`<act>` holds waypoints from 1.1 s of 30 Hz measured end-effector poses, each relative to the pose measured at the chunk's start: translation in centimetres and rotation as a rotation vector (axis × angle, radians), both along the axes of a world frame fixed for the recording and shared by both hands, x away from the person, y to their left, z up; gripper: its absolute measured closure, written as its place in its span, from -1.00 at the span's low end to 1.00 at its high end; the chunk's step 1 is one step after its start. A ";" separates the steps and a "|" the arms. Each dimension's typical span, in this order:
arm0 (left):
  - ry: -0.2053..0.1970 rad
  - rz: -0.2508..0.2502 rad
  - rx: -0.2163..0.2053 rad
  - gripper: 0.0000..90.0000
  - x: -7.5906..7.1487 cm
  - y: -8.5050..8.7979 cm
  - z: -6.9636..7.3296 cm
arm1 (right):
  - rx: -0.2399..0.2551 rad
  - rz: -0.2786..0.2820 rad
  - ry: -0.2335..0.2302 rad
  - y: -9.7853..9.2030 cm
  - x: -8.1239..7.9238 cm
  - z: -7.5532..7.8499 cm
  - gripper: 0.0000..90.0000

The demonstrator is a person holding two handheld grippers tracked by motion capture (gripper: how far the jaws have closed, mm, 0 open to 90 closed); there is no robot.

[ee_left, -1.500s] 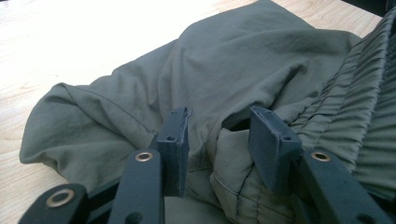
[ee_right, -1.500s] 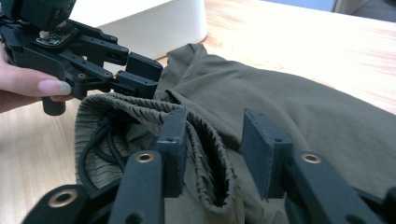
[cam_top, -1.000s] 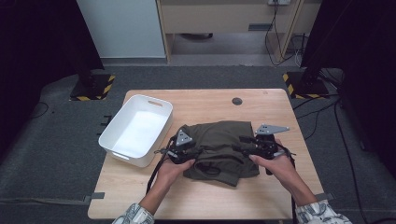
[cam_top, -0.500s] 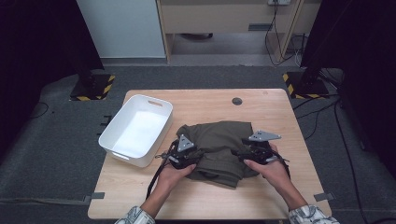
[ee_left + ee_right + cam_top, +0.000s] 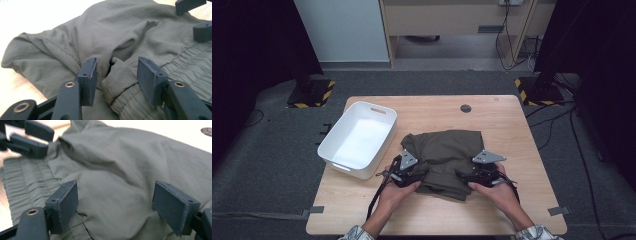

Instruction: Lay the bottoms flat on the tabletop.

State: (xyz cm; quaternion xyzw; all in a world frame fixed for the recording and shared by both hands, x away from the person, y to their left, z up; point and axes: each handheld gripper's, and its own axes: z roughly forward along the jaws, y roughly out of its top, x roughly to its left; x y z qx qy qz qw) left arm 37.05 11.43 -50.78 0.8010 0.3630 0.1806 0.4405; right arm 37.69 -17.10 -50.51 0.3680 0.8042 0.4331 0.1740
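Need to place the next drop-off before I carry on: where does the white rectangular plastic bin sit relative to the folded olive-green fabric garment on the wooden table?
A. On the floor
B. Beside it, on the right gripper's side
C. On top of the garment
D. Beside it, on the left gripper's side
D: the white rectangular plastic bin stands on the table beside the olive-green garment, on the left gripper side.

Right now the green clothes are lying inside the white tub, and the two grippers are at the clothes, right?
Not quite. The high view shows the green clothes lying on the table, beside the white tub. Both grippers, left and right, are at the clothes.
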 end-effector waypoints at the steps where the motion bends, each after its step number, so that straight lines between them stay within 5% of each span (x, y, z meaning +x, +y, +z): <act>1: -0.002 -0.004 0.004 0.11 -0.2 -0.1 -0.1 | -0.005 0.000 -0.003 0.0 -0.1 -0.2 -0.55; 8: -0.011 -0.030 0.039 0.06 -1.0 -0.7 -0.5 | -0.036 0.009 0.002 -0.2 -0.6 -0.9 -0.57; 22: 0.017 -0.013 0.002 -0.14 0.5 -2.3 -2.4 | -0.135 0.001 0.022 -0.5 -0.7 -2.1 -0.57; 28: 0.025 -0.044 -0.021 -0.35 0.6 -2.0 -1.1 | -0.144 -0.019 0.038 -1.9 -1.0 -2.0 -0.57; 33: -0.011 -0.035 -0.034 -0.36 0.7 -0.7 0.5 | -0.148 -0.031 0.044 -2.7 -1.4 -2.0 -0.57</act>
